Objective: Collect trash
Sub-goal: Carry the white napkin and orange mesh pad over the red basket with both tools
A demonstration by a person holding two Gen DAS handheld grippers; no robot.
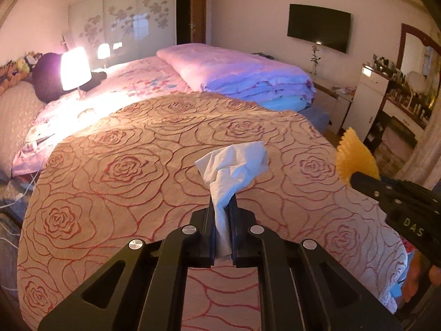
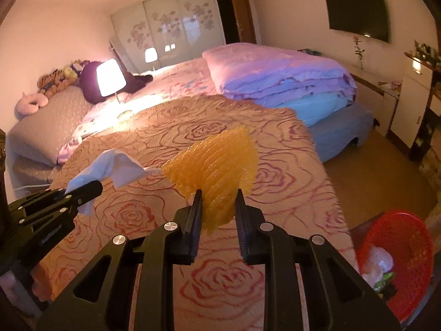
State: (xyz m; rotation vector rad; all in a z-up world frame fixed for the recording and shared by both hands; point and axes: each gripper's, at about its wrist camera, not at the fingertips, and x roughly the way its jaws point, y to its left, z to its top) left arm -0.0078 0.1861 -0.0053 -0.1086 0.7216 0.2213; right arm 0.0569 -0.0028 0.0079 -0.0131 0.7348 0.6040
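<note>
White tissue (image 1: 234, 165) is sticking up from between the jaws of the left gripper (image 1: 222, 201), which are squeezing its twisted lower end tightly while its crumpled upper part is fanning out just above and ahead of the fingertips. Beneath those jaws the rose-patterned bedspread (image 1: 124, 165) is stretching away, and well ahead and to their left a lit table lamp (image 1: 75, 67) is glowing on the bed beside a dark plush toy (image 1: 45, 78). Farther ahead of the jaws a folded pink quilt (image 1: 234, 69) is lying on the bed, with the wall-mounted TV (image 1: 318, 26) hanging beyond it to the right.

In the right wrist view, the left gripper is entering from the left with the tissue in its grip. Just to the right of it, the right gripper (image 2: 217, 197) is holding a yellow foam fruit net (image 2: 215, 165); its jaws are standing narrow, pressing on the net's lower part, while the ribbed mesh is spreading upward and to the left ahead of the fingertips. The net is hanging clear above the bedspread. Down and well to the right of these jaws, a red mesh trash basket (image 2: 408, 245) is sitting off the bed's edge, with clear plastic waste (image 2: 377, 264) lying inside it.
</note>
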